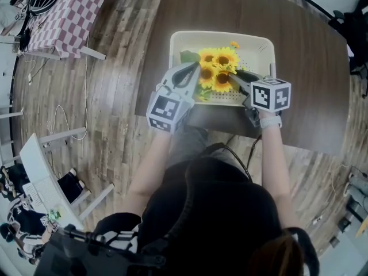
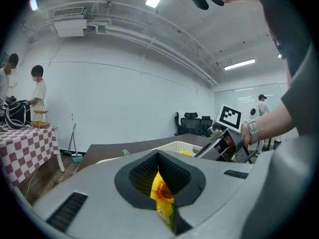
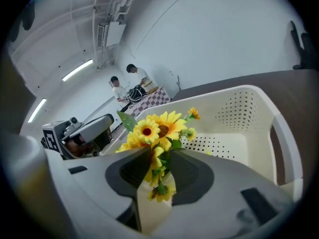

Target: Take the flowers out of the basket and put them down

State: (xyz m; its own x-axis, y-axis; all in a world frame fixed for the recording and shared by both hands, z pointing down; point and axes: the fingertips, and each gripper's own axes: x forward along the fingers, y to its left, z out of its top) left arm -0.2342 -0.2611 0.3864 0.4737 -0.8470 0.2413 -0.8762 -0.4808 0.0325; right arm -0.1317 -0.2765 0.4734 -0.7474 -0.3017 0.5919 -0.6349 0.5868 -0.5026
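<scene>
Head view: flowers (image 1: 217, 68) lie in basket (image 1: 178, 39) on table (image 1: 305, 56), close to its near wall. Left gripper (image 1: 195, 73) and right gripper (image 1: 234, 78) meet the bunch from either side.

Left gripper view: jaws together, one yellow head pinched at the tips (image 2: 162, 193). Risk: the hold looks to be on petals rather than stems, so a lift could tear it or slip off.

Right gripper view: jaws apart, flowers (image 3: 154, 128) standing between them, not pressed. Basket wall (image 3: 249, 96) is near. Risk: if the jaws close low they may catch the rim. If they stay apart, the bunch hangs on the left pinch alone and may drop back or drag the basket.
</scene>
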